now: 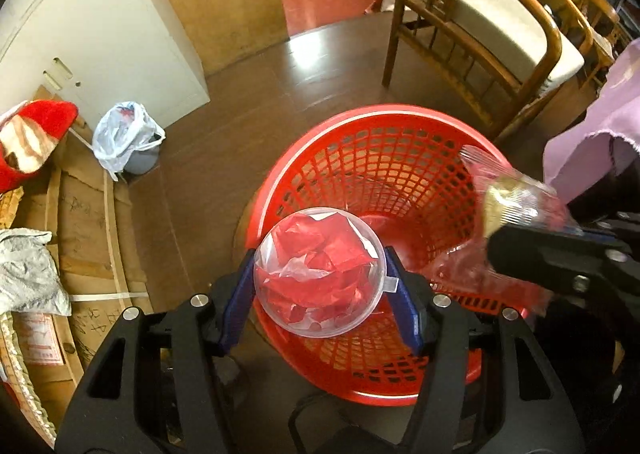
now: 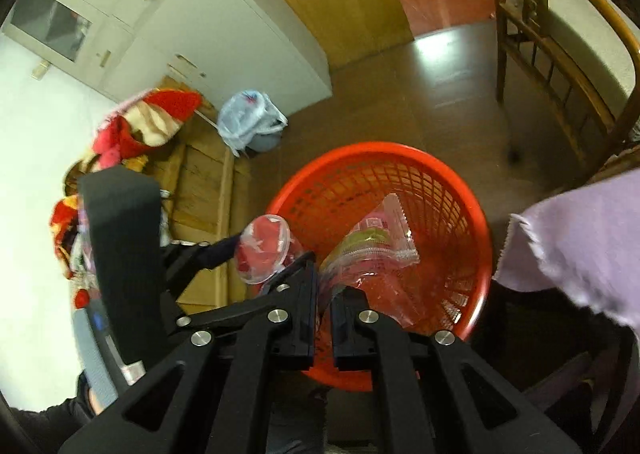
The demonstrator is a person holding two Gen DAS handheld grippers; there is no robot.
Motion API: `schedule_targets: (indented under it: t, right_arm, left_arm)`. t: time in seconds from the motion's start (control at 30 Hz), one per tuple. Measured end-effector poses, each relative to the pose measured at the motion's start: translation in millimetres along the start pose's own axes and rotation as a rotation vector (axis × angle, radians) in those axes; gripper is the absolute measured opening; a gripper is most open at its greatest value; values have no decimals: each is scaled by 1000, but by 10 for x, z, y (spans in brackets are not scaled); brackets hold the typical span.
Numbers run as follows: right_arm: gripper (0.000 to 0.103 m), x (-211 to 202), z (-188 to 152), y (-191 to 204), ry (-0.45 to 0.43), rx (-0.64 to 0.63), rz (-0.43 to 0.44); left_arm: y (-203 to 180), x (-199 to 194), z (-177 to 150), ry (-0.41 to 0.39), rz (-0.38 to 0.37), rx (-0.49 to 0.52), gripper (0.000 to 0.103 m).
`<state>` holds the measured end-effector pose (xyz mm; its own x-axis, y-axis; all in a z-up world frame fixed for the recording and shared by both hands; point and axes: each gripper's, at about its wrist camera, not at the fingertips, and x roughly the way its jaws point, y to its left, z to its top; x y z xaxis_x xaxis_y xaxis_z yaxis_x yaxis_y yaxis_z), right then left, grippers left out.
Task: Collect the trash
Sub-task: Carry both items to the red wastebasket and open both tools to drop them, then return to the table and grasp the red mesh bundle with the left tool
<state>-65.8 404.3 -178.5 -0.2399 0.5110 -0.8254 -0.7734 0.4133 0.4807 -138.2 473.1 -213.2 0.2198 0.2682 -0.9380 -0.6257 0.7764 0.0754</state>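
We see warm, dim indoor light, glare on the far floor [image 1: 308, 50], perhaps motion blur, and fisheye-bent, dark edges.

We can't read the wrapper [image 2: 376, 250] print, too blurred. Basket [image 2: 476, 254] lower rim is hidden behind the right gripper [image 2: 325, 290]. Chair [image 1: 500, 34] is cut off, upper right of frame.

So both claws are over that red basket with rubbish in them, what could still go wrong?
The clear round container in the left gripper hangs over the red basket's near rim, so it might clip the rim and fall outside. The crinkly clear wrapper in the right gripper is light and could cling to the fingers.
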Motion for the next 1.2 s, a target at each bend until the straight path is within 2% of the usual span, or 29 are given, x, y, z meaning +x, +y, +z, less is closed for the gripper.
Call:
schedule_targets:
  t: [0.03,0.07,0.13,0.23,0.43,0.5,0.57,0.67,0.9,0.93,1.07,1.2]
  right_arm:
    - [17,50,6,-6,16,10,6]
    - [28,54,20,-30,16,14,2]
    - [41,-24,18,-50,-12,16,-17]
    - [42,-109,23,-82,-31,19,-15]
    - [43,-435,-32,11,-86,-5,-45]
    - [46,-595,-60,104,-116,-32,-75]
    - [54,-847,-117,203,-170,-63,-99]
    - [59,-1227,-213,288,-241,-100,-154]
    - [72,-2102,-568,137,-384,-62,-327]
    - [73,-2268,-667,67,-404,-47,-384]
    - [76,-2721,-996,-226,-450,29,-497]
    - [78,-3229,-1369,-648,-506,143,-610]
  left_arm:
    - [-5,19,-2,8,-7,0,61]
    - [-2,38,1,16,-16,-3,64]
    - [34,50,15,18,-25,-28,69]
    - [72,33,17,20,-25,-45,74]
    - [69,-161,45,-8,-16,-48,76]
    - [51,-279,70,-29,-11,-50,79]
    - [24,-407,85,-54,-14,-45,80]
    - [-73,-678,116,-112,-23,-23,82]
    - [-425,-1261,112,-223,-75,42,88]
    - [-527,-1366,100,-243,-86,65,88]
    - [-861,-1638,37,-300,-103,141,89]
    - [-1186,-1862,-5,-336,-152,195,91]
